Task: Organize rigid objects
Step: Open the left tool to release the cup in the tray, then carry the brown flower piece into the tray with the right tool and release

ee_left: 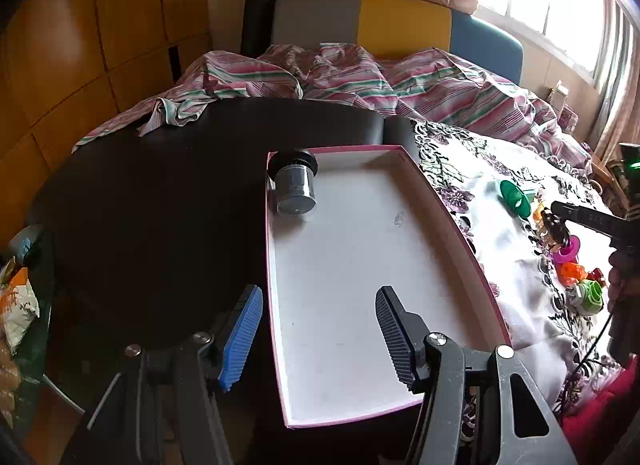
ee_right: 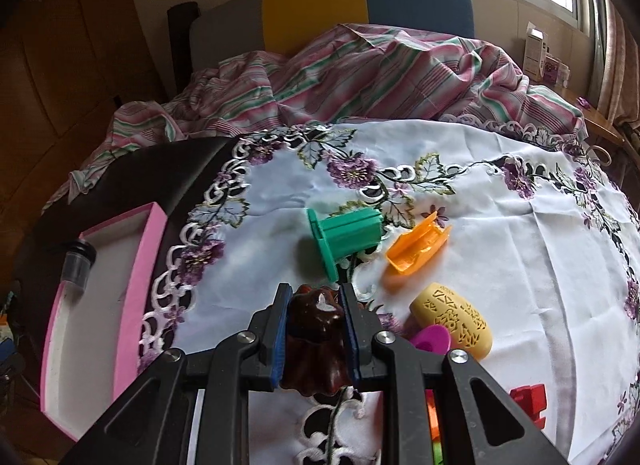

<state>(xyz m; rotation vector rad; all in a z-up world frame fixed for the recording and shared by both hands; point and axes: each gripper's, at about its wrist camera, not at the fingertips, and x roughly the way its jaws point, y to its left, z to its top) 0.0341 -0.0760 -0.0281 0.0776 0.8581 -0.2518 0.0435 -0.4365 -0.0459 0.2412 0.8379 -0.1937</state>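
Note:
A pink-rimmed white tray (ee_left: 276, 257) lies on the dark table; a clear jar with a black lid (ee_left: 294, 183) lies in its far left corner. My left gripper (ee_left: 318, 335) is open and empty over the tray's near end. My right gripper (ee_right: 314, 329) is shut on a dark brown figurine (ee_right: 316, 339) just above the embroidered cloth; it also shows in the left wrist view (ee_left: 556, 227). On the cloth lie a green spool (ee_right: 344, 239), an orange open case (ee_right: 418, 245), a yellow patterned piece (ee_right: 454, 319), a magenta ring (ee_right: 432, 339) and a red block (ee_right: 528, 399).
The white floral tablecloth (ee_right: 500, 257) covers the right side of the table. A striped bedsheet (ee_left: 360, 81) is heaped behind. The tray (ee_right: 140, 285) sits left of the cloth in the right wrist view. Bags (ee_left: 16, 297) stand at the far left.

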